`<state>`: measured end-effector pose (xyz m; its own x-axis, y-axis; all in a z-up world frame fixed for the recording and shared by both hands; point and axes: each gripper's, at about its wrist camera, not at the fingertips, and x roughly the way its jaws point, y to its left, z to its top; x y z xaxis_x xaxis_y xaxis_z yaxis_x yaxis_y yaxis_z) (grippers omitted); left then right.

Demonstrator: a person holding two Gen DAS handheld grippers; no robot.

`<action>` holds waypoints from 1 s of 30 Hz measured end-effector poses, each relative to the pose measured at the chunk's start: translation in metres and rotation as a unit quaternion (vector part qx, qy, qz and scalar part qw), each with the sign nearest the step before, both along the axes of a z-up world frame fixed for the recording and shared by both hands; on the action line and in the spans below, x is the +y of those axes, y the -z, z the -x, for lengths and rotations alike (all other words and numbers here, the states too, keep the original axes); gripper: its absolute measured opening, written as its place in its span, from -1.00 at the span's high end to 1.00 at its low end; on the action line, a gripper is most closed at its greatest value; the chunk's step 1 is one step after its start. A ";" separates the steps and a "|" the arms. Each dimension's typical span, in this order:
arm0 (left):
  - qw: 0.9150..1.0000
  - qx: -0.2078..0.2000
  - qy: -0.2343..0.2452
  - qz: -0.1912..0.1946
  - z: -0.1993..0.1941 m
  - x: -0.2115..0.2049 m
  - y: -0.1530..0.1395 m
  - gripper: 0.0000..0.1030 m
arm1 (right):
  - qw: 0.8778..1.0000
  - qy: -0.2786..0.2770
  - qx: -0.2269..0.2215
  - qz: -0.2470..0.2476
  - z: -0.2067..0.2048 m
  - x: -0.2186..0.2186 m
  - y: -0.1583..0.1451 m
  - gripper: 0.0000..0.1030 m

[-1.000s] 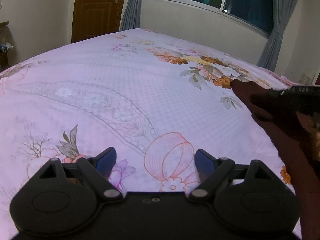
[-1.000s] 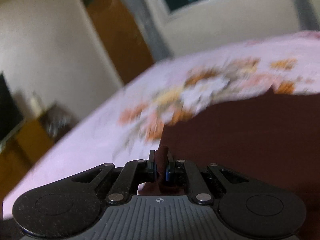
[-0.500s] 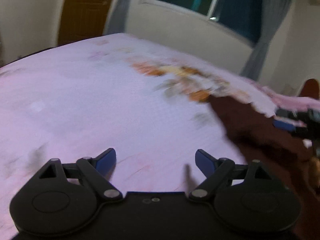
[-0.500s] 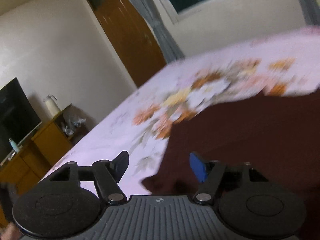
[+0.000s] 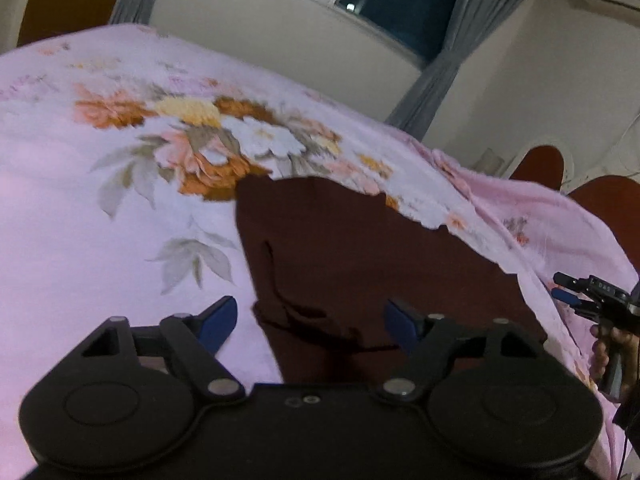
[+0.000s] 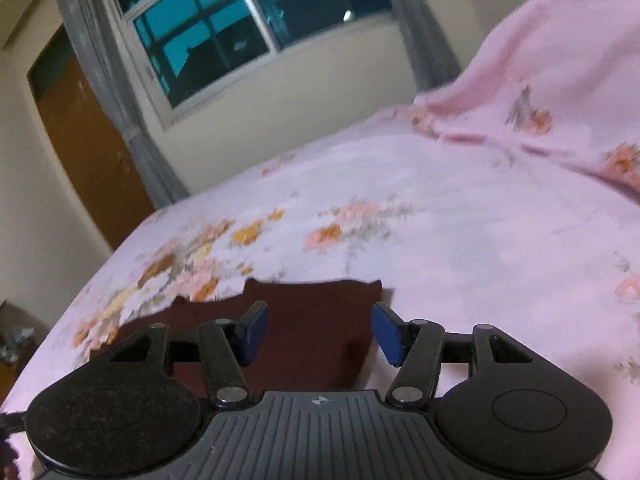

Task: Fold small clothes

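The dark maroon garment (image 5: 360, 248) lies flat on the bed (image 5: 100, 240), beneath both closing, empty grippers: left gripper (image 5: 310, 322), right gripper (image 6: 318, 332).

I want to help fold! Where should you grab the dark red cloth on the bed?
Probably at the near left corner of the dark red cloth, coming from the near side, tilted down. There the edge is rumpled and lifted off the pink floral sheet, so a finger could slip under; the rest lies flat.
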<state>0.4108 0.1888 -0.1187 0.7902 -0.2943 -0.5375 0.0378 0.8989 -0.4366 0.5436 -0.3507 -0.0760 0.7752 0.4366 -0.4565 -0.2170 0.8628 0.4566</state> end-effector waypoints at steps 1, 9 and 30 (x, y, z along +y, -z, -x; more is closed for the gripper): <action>1.000 0.008 0.005 -0.004 -0.006 -0.002 0.003 0.12 | 1.000 -0.004 0.007 0.004 -0.008 0.000 0.002 -0.13; 0.999 0.032 0.005 -0.022 -0.020 -0.008 0.015 0.68 | 0.997 -0.004 0.083 -0.008 -0.057 -0.008 0.032 -0.12; 1.000 0.010 0.023 -0.006 -0.016 -0.018 0.017 0.38 | 0.977 -0.021 0.109 -0.183 0.061 -0.036 0.034 0.74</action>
